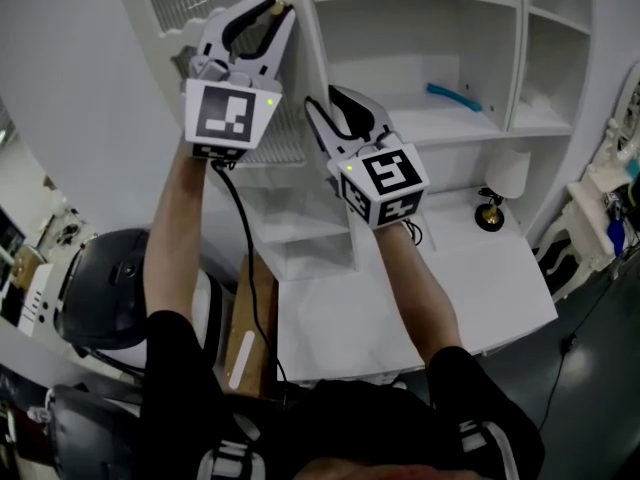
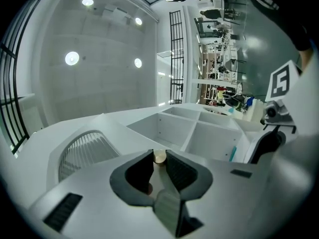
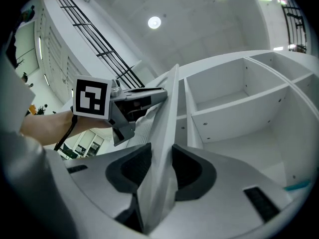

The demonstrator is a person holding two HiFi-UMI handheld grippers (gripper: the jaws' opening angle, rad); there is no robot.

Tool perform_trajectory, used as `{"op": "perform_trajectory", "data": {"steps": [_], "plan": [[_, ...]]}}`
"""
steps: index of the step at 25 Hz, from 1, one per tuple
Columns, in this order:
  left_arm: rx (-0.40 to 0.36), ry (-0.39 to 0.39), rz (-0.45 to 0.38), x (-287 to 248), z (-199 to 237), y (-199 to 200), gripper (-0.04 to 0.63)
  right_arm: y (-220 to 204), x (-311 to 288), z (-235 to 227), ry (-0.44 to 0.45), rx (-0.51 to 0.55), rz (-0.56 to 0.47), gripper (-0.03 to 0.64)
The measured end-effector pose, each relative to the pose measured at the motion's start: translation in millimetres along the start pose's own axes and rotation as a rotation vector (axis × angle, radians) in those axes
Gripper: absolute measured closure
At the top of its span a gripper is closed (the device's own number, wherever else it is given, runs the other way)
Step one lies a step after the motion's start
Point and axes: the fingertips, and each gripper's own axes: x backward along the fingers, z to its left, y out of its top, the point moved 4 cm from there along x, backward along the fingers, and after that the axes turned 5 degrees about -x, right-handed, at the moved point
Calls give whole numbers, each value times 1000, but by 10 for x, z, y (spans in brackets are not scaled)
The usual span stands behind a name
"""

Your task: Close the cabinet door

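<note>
Cardboard box (image 1: 250,338) flanks desk (image 1: 400,308); lamp (image 1: 508,173), teal strip (image 1: 455,96) right of cabinet door (image 3: 167,123).

White cabinet door (image 3: 162,133), brass-coloured knob (image 2: 159,157), teal object (image 1: 453,97) on white shelf (image 1: 440,126)

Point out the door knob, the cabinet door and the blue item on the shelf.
door knob (image 2: 159,157): left gripper view, round end face between the jaws.
cabinet door (image 3: 166,128): right gripper view, narrow edge between the jaws.
blue item (image 1: 452,96): head view, its middle.
</note>
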Motion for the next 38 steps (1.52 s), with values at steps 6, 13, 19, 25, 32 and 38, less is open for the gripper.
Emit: {"op": "perform_trajectory", "data": {"steps": [6,13,19,25,32,38], "plan": [[5,22,48,-119,-45,-81,509,-53,-67,-132,16,-16,10,485],[-11,45,87,-238,-80,-169,509,-112,-150,-257,42,-10,14,483],[4,72,89,-367,-124,-269,509,-174,-231,-395,72,7,6,482],[-4,74,110,-436,-130,-327,509,-183,-289,-436,49,77,7,480],[49,108,95,-443,-141,-410,509,-232,-315,-409,11,193,9,480],[57,103,126,-509,-144,-440,509,-239,-353,-468,-13,184,5,488]]}}
